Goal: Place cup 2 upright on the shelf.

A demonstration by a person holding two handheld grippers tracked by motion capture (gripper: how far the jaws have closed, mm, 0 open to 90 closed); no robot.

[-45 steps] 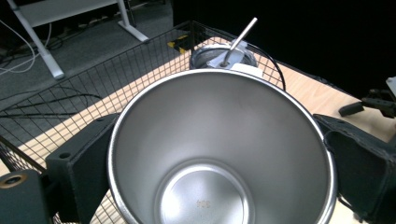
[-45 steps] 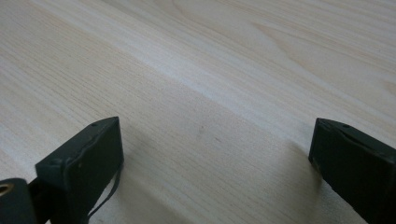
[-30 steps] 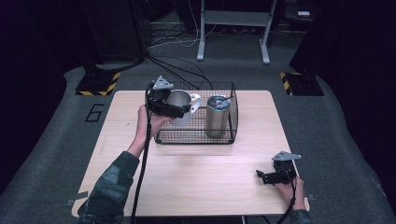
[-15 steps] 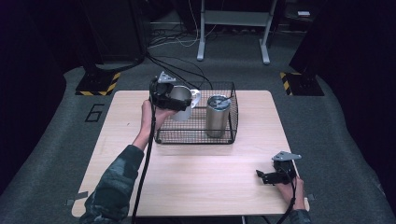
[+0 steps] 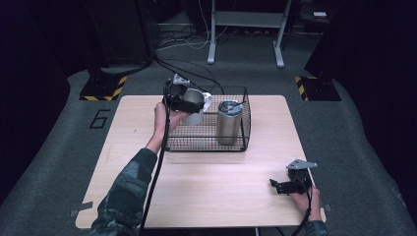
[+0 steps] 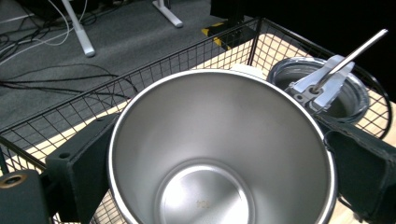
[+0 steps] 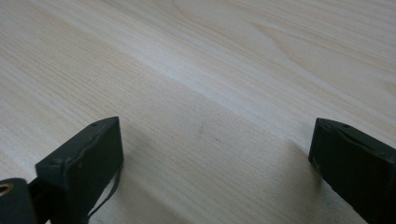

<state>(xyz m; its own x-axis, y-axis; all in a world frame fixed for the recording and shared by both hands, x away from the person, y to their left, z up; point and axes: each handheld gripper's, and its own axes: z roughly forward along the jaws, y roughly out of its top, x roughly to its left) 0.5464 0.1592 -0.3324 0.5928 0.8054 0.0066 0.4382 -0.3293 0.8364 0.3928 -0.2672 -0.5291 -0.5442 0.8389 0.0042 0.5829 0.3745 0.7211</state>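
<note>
Over the wire basket, left rear corner: steel cup held aloft in left hand-held gripper.

Cup: open-topped, tapered, brushed stainless interior, bright rolled rim, faint small mark on the inside base, too blurred to read. Gripped across its outer wall, one black jaw on each side, cup mouth tilted toward the gripper camera. Second vessel, a steel tumbler, upright inside the basket just beside the cup, with clear lid and metal straw. Right hand-held gripper resting low at the near right part of the desk, jaws wide apart, nothing between them, well apart from the basket. Floor marking "6" legible left of the desk.
</note>
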